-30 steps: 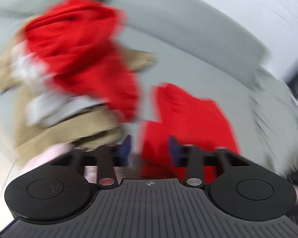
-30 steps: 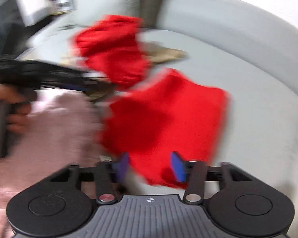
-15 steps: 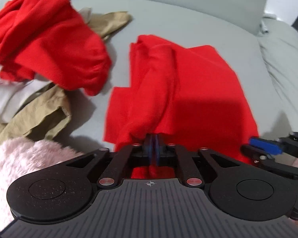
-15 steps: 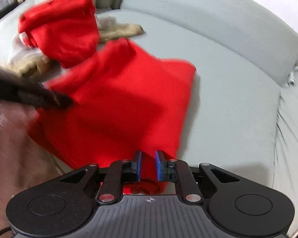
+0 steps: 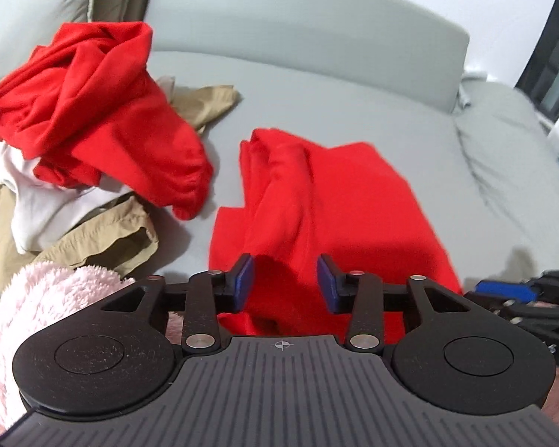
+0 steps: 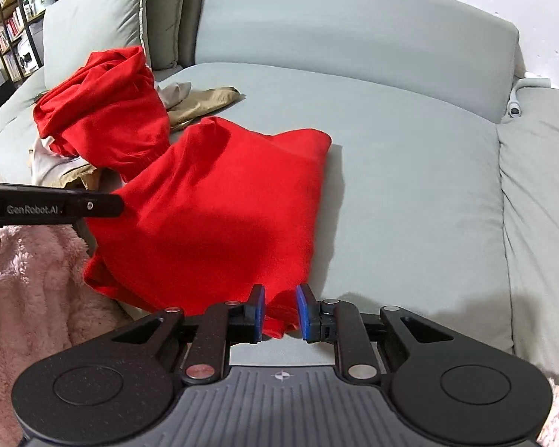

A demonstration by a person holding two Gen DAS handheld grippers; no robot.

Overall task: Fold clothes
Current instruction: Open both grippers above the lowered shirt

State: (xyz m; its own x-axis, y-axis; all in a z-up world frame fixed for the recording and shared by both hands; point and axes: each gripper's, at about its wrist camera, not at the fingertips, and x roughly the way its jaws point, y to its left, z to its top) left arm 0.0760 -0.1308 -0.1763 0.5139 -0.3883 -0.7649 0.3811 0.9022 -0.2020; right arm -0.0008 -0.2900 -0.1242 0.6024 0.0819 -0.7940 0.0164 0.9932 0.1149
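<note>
Left gripper: fingers apart, straddling raised fold of flat red fabric garment | right gripper: fingers apart around its near corner | grey sofa cushion beneath

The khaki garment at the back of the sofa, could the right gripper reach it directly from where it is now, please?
Probably not directly. The right gripper sits open at the near edge of the spread red garment, which lies between it and the khaki garment, itself partly under the crumpled red pile.
</note>
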